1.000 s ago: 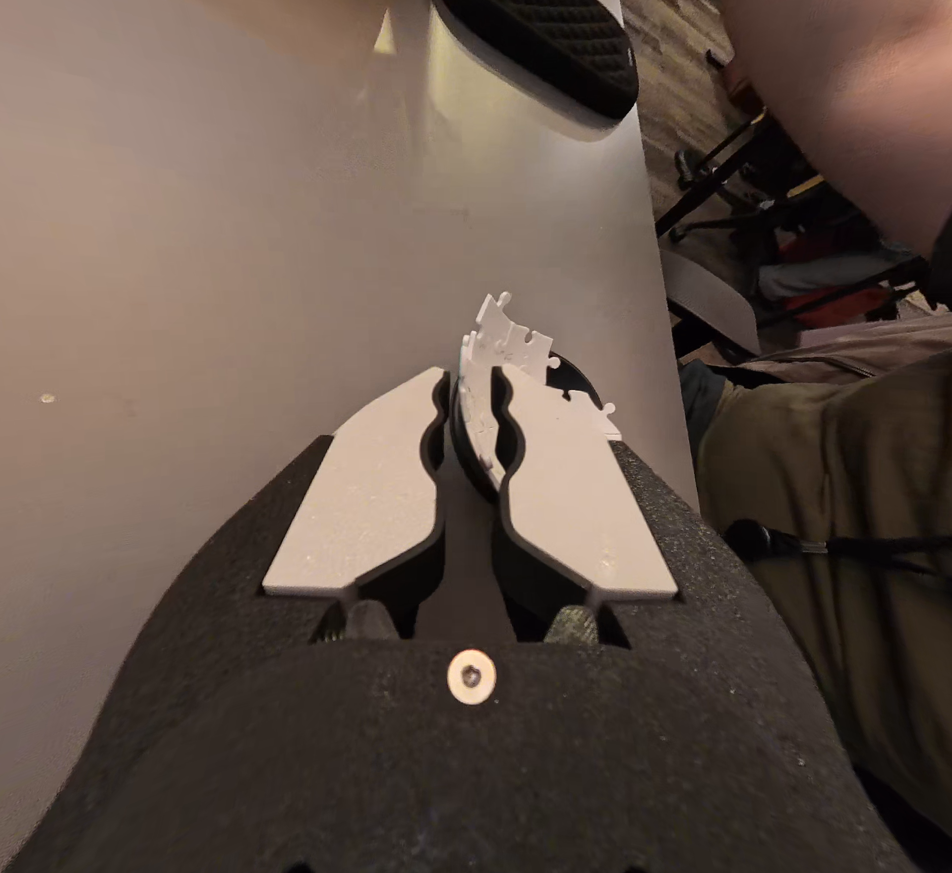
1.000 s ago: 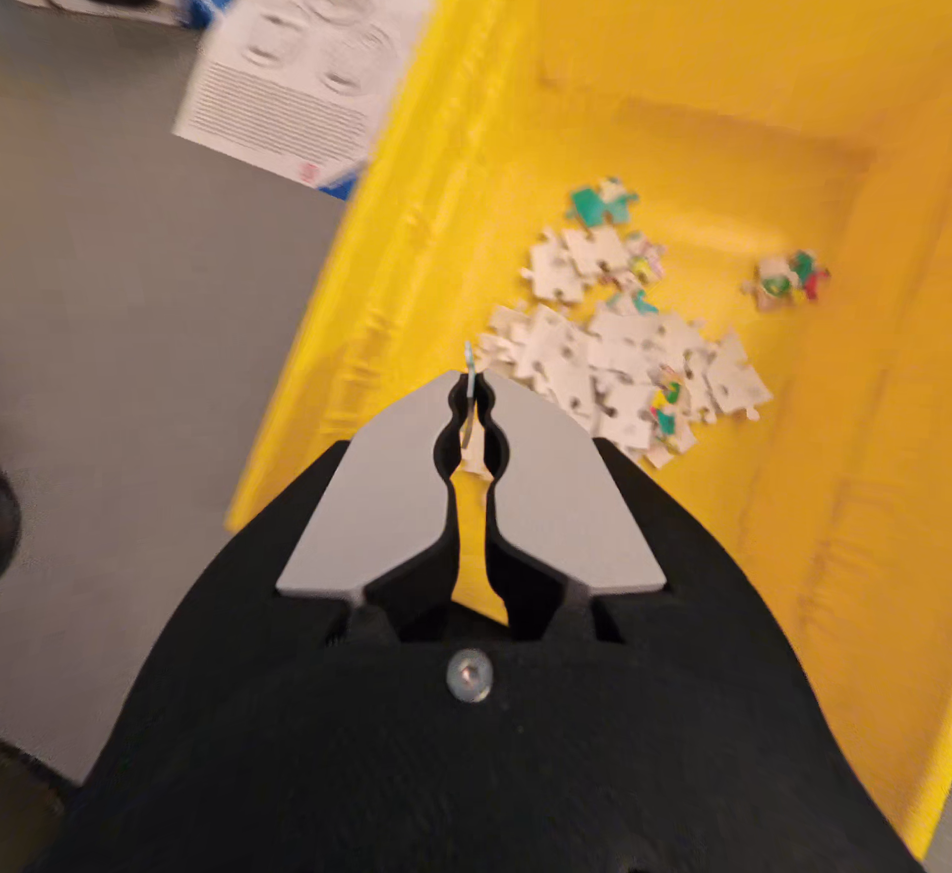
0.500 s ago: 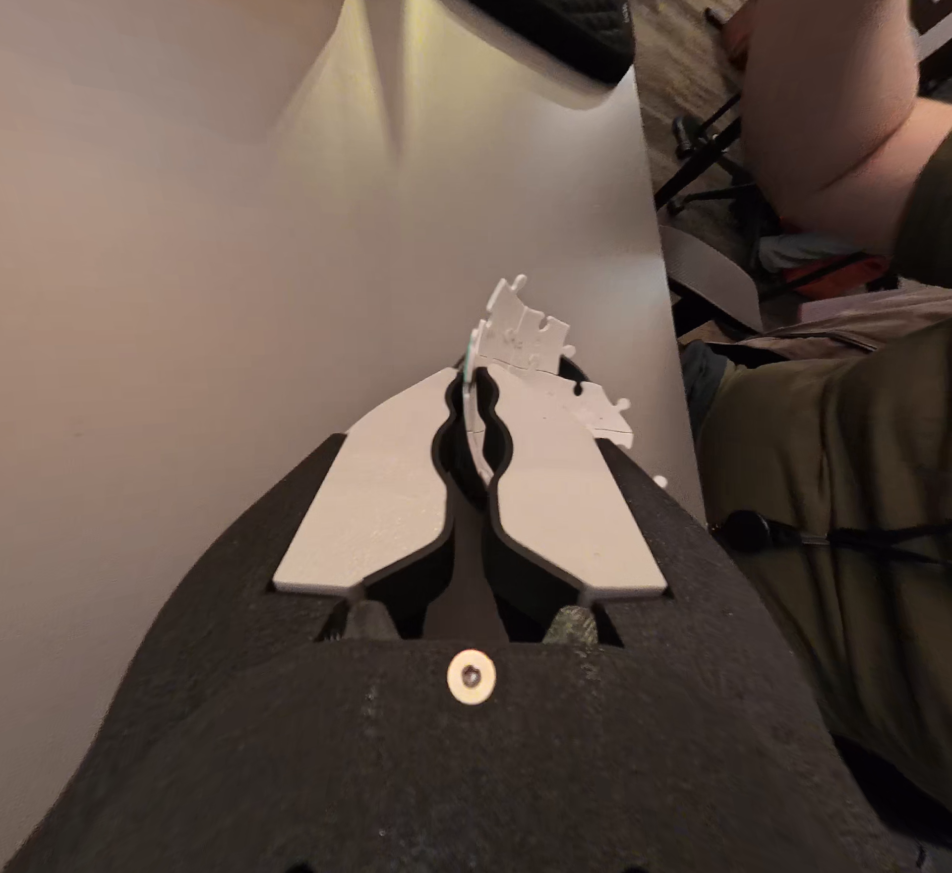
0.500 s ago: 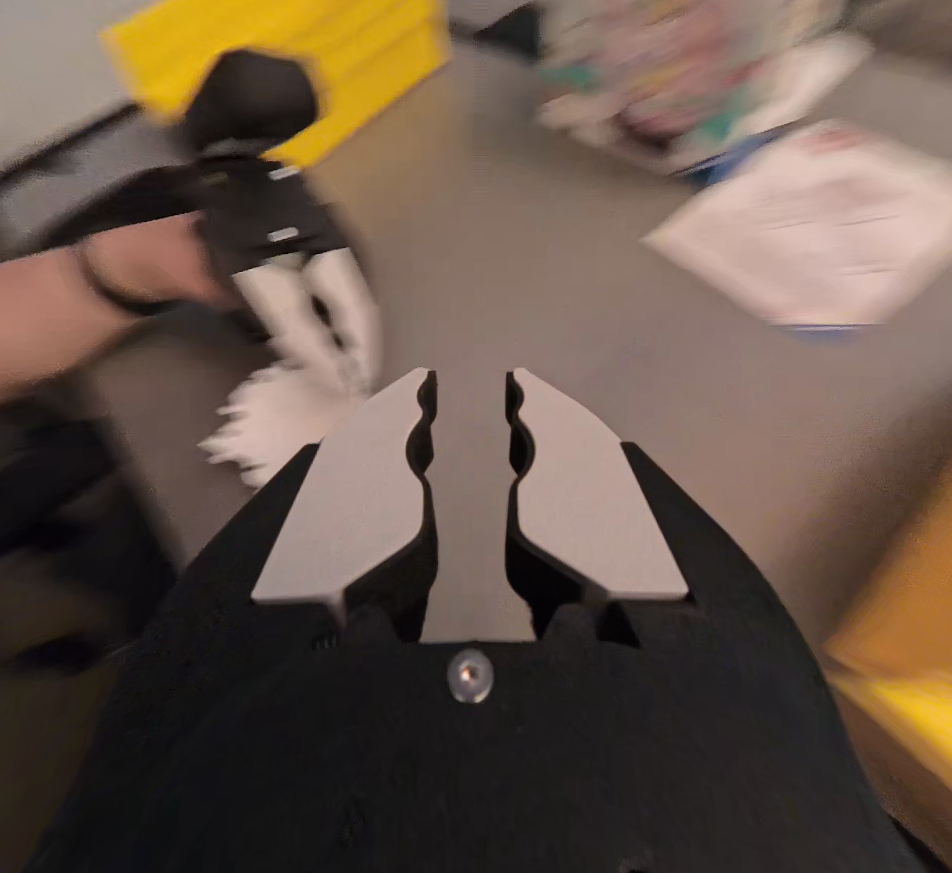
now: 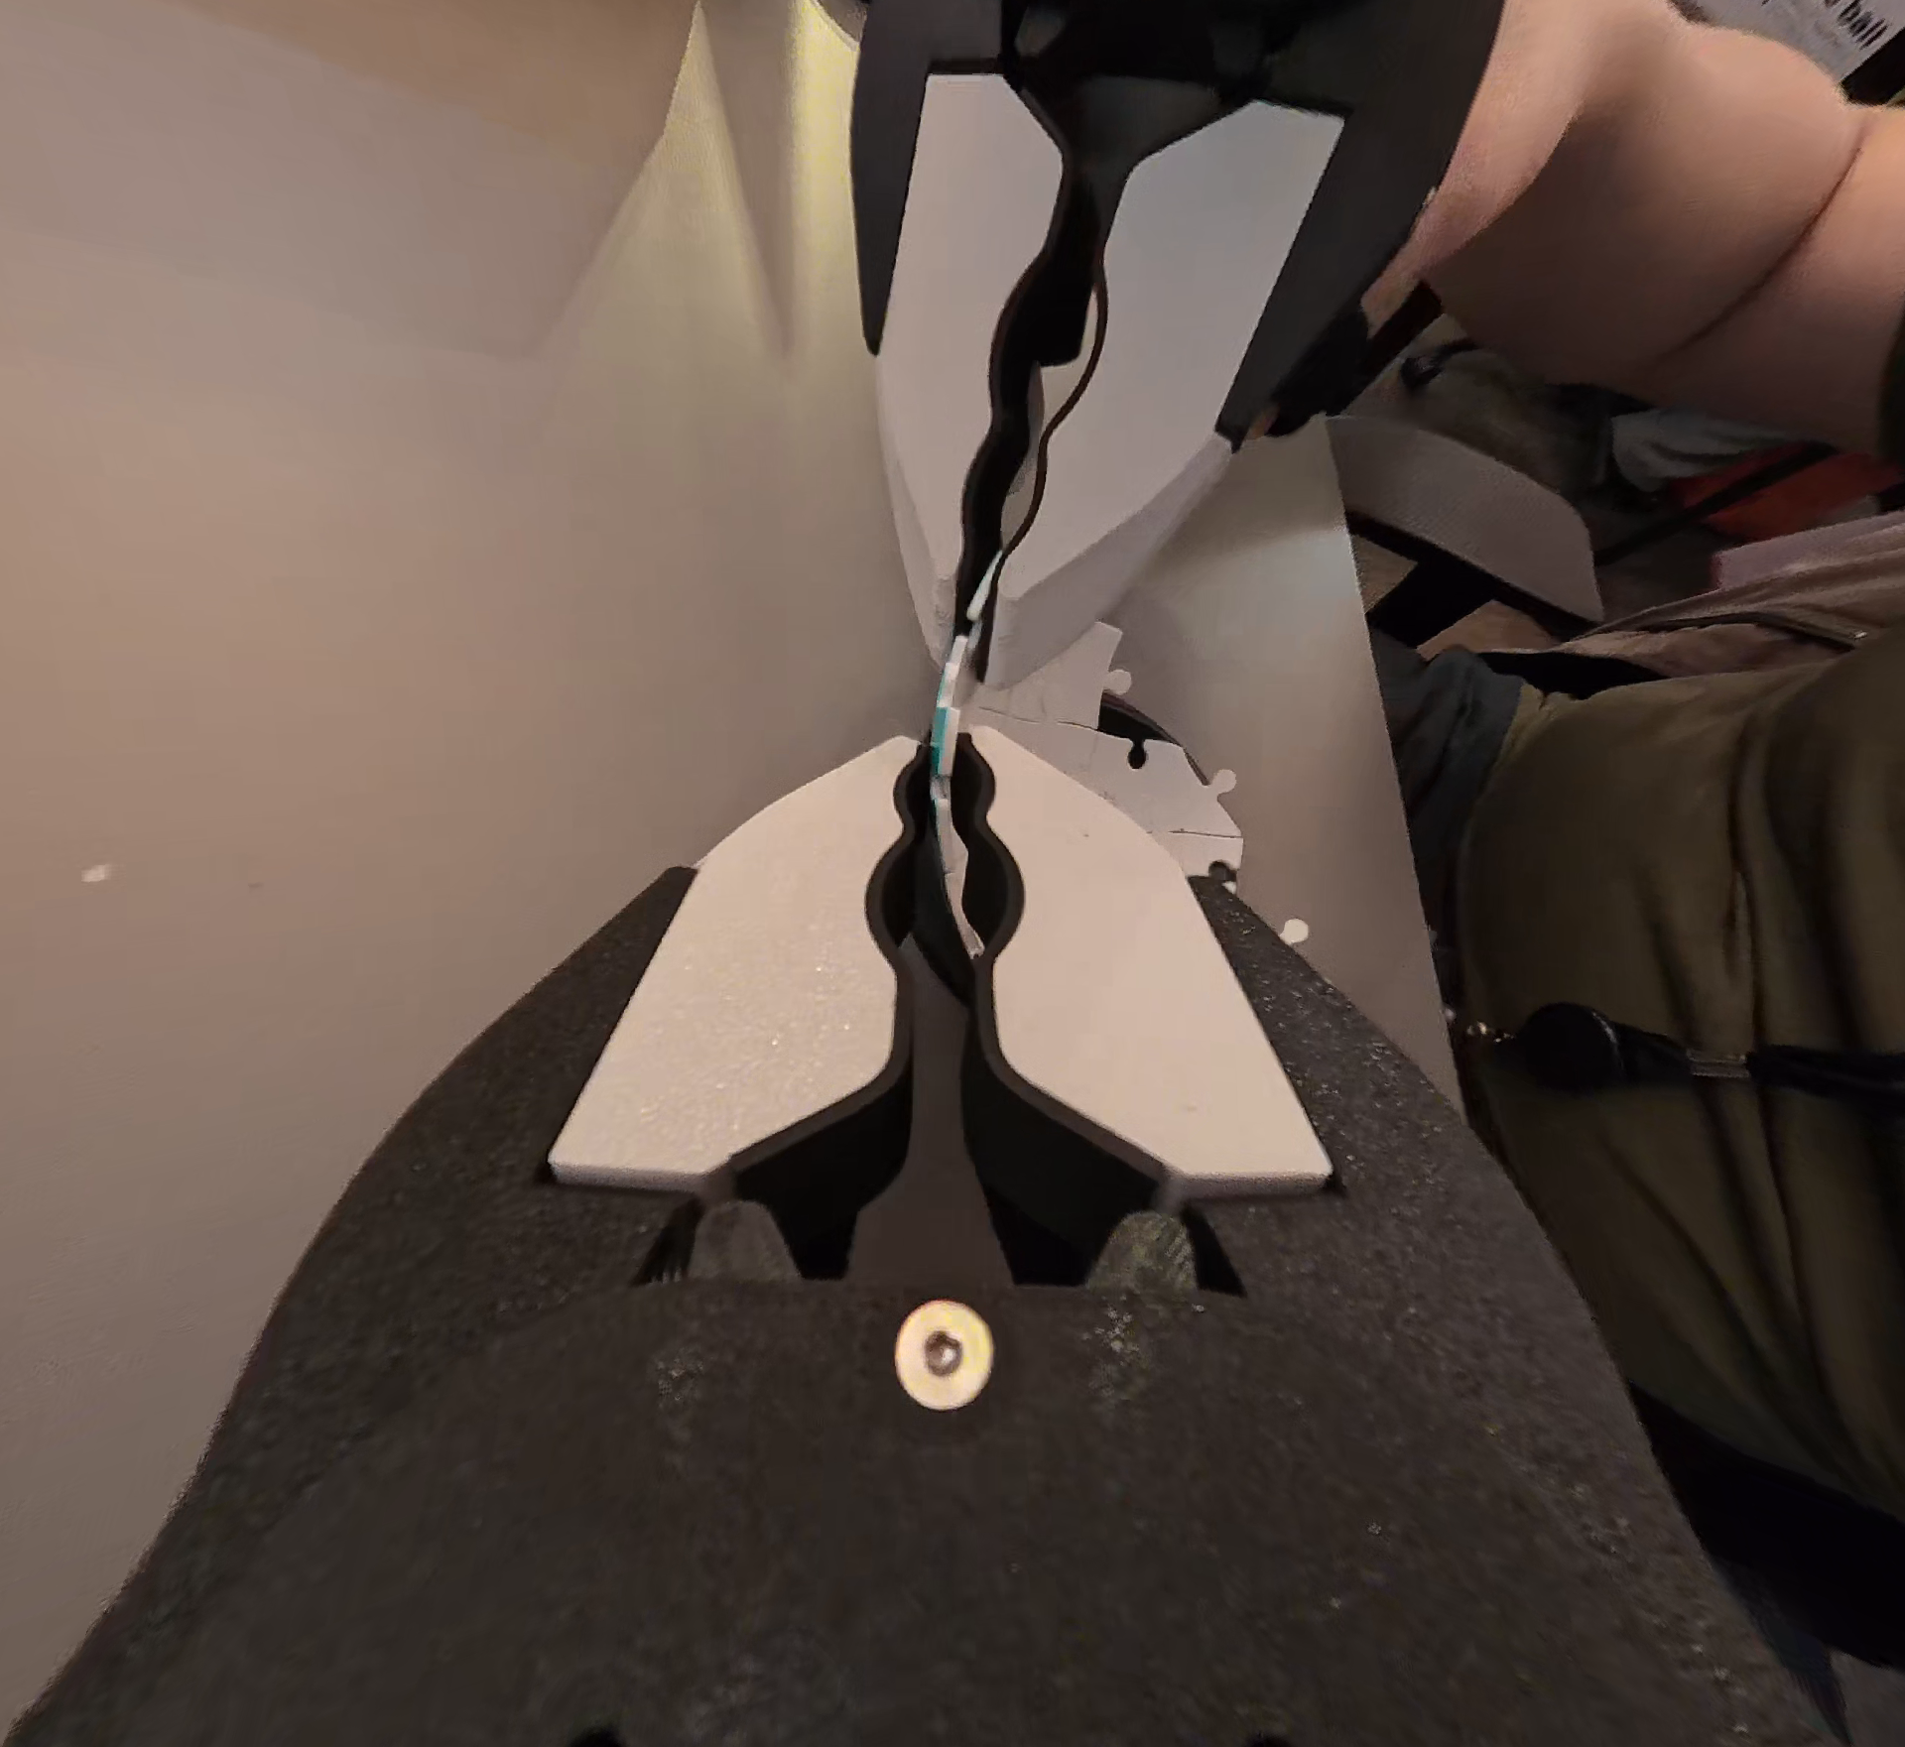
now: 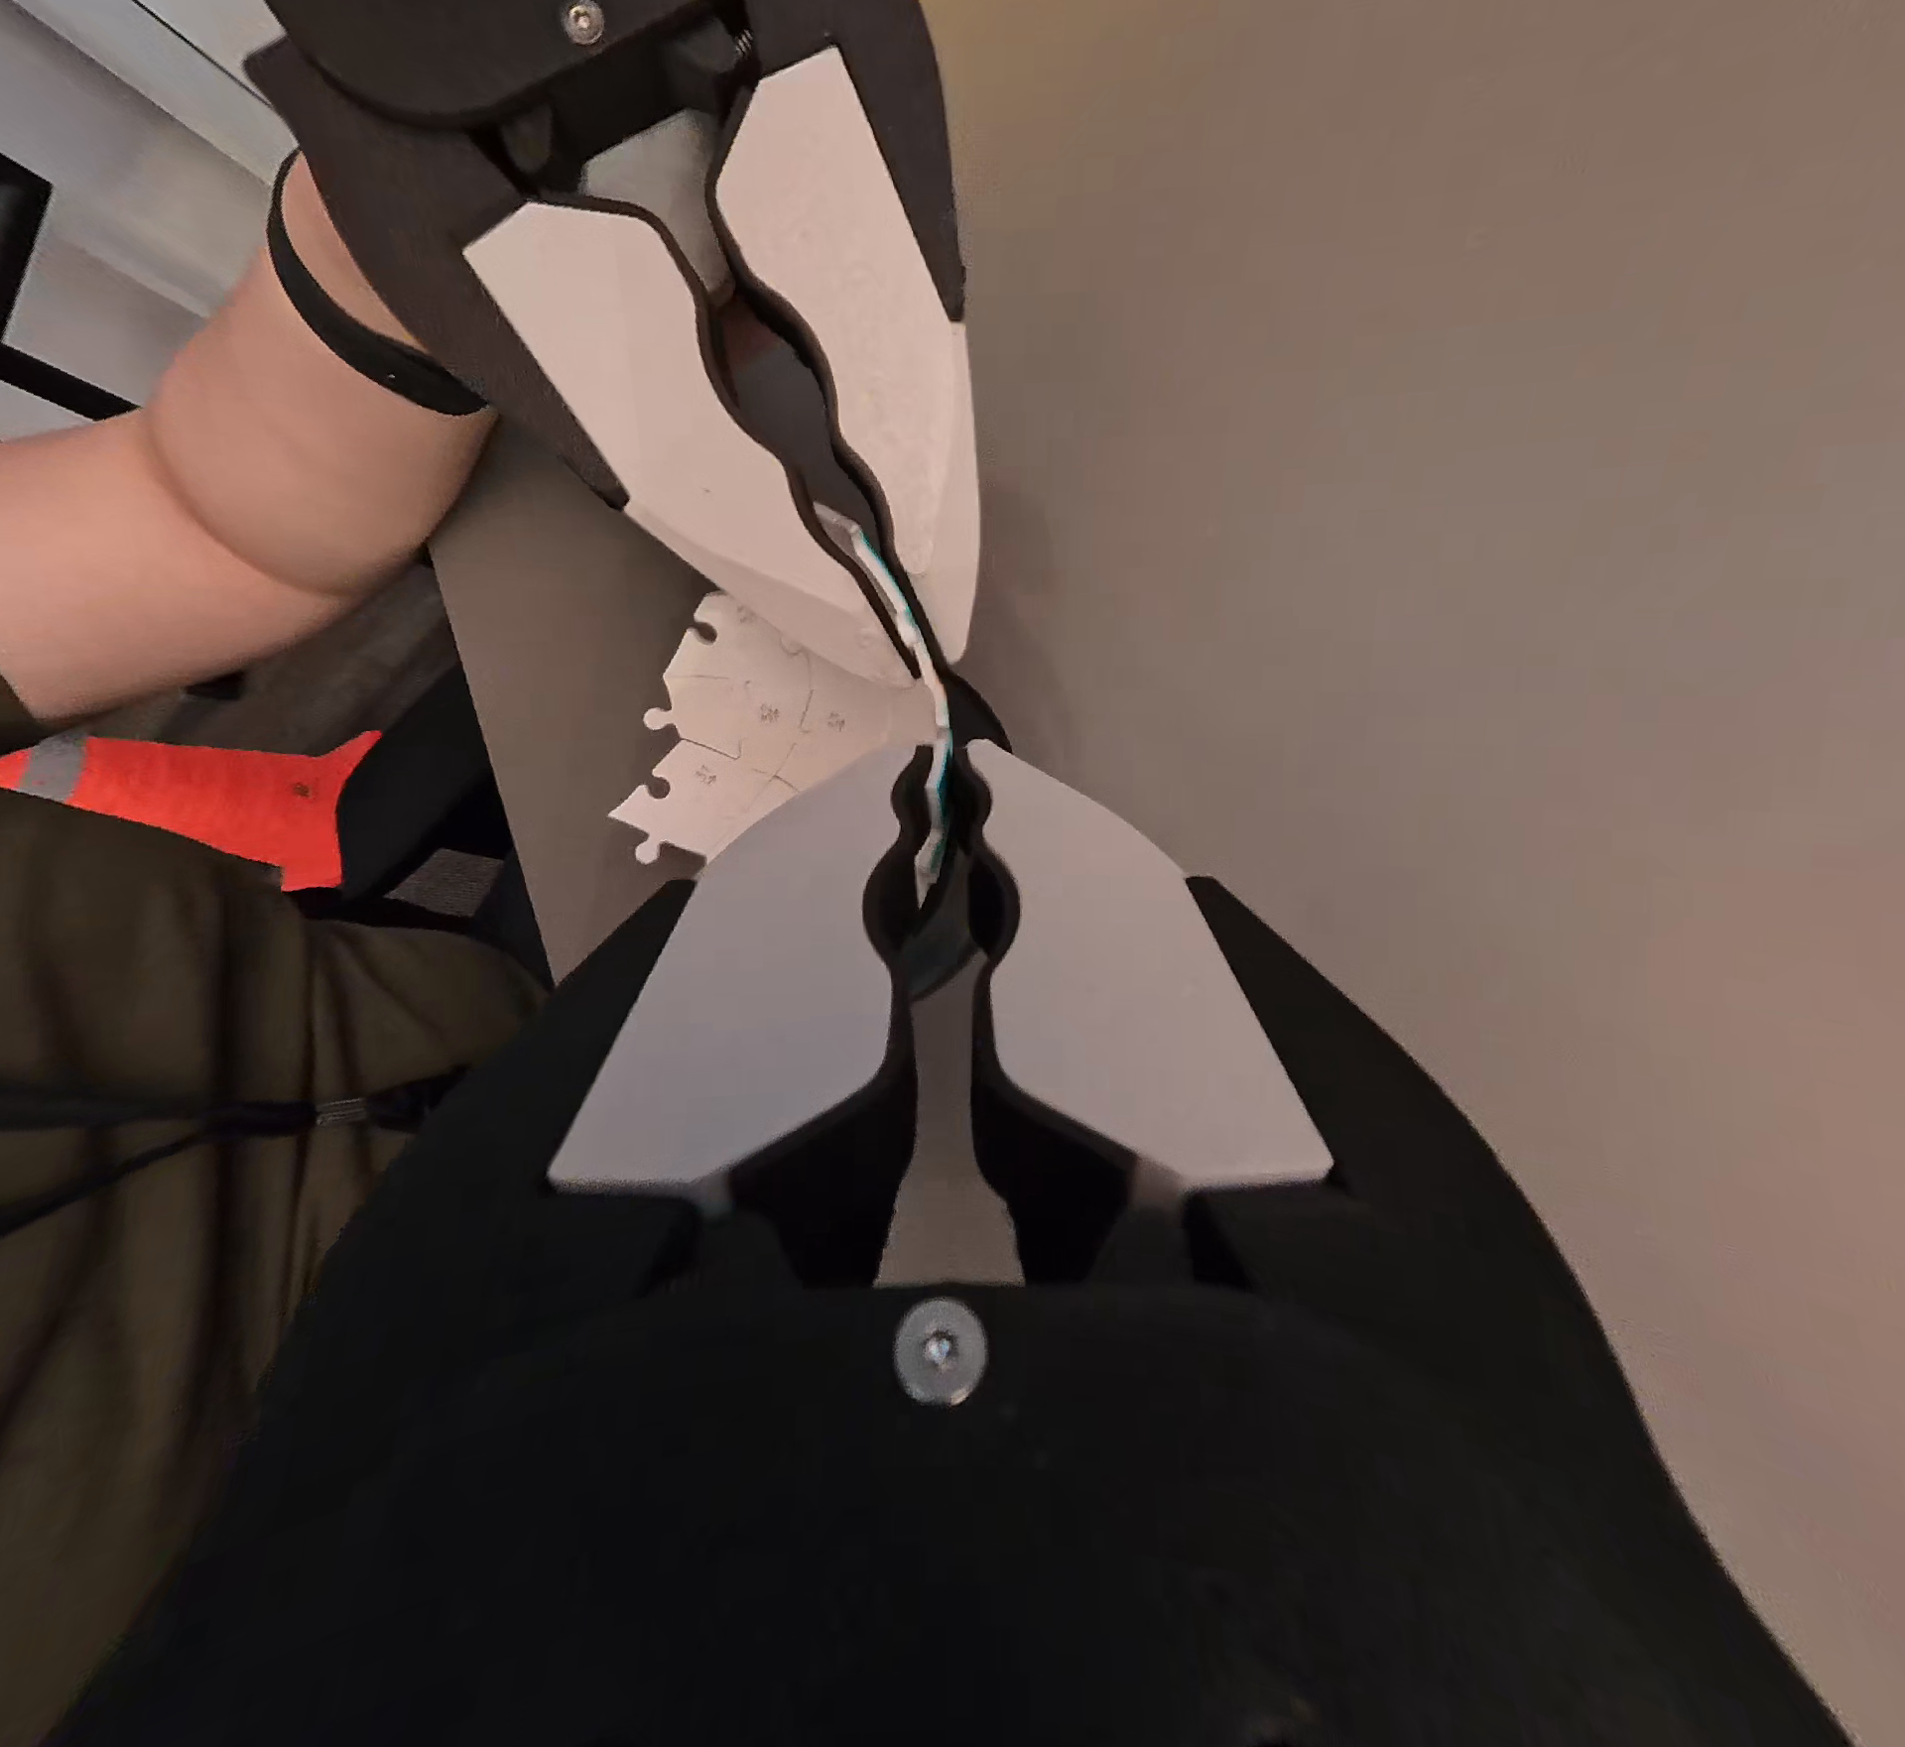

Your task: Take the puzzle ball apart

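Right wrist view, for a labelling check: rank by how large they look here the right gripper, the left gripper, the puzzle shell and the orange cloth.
1. right gripper, nearest the camera
2. left gripper
3. puzzle shell and orange cloth: alike, both partly hidden

A curved fragment of the puzzle ball [image 5: 1072, 718], white inside with interlocked pieces and knobbed edges, is held on edge above the grey counter [image 5: 361, 512].

We see a grainy matt black left gripper [image 5: 943, 754], card-like puzzle ball [image 6: 763, 739] pieces, smooth satin worktop [image 5: 361, 461].
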`<state>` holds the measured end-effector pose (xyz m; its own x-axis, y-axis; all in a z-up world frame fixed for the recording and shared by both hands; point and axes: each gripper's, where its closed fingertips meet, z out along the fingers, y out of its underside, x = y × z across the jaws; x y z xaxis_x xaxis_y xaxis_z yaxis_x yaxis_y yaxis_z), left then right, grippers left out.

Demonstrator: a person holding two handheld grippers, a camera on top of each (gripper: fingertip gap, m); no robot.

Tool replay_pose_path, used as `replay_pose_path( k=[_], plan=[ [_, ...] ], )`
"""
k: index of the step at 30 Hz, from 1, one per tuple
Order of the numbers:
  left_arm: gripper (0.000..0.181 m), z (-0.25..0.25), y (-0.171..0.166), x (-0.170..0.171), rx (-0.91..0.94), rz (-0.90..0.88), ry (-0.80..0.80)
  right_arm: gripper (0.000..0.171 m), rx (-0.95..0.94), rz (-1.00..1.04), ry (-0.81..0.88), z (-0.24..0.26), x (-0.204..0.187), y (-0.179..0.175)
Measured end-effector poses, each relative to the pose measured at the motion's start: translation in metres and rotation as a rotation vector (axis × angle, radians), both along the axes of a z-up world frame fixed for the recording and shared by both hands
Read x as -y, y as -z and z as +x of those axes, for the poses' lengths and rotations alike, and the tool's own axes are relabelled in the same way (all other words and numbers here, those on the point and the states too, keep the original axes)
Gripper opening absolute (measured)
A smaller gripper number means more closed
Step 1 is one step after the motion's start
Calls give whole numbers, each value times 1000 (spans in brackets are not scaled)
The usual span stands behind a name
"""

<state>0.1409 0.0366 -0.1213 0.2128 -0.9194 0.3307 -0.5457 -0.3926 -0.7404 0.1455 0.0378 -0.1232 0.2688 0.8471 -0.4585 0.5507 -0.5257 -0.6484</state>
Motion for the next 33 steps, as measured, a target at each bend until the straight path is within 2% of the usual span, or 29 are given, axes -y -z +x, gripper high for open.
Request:
replay_pose_path(
  k=[4, 7, 9, 11, 16, 20, 25, 29, 33],
  plan=[
    [3, 1, -1, 0, -2, 6, -3, 3, 32, 41, -13, 2, 0, 1],
    [16, 1, 5, 9, -22, -55, 36, 3, 38, 82, -13, -1, 0, -1],
    [8, 1, 13, 10, -69, -42, 40, 3, 29, 91, -4, -3, -1, -4],
    [8, 1, 14, 9, -80, -12, 38, 3, 30, 96, -5, -2, -2, -4],
    [7, 1, 10, 6, -91, 68, 35, 3, -18, -8, 16, -1, -5, -6],
    [9, -1, 17, 9, -133, 53, 53, 3, -28, -140, -14, -2, -1, 1],
    [9, -3, 19, 10, -157, 68, 60, 3, -7, -114, -51, -4, -2, 1],
    [9, -4, 16, 10, -150, 87, 68, 4, -18, -244, -17, -4, -1, -1],
    [9, -3, 15, 16, -134, 78, 115, 5, -80, -339, -125, -2, 8, -2]
  ],
)
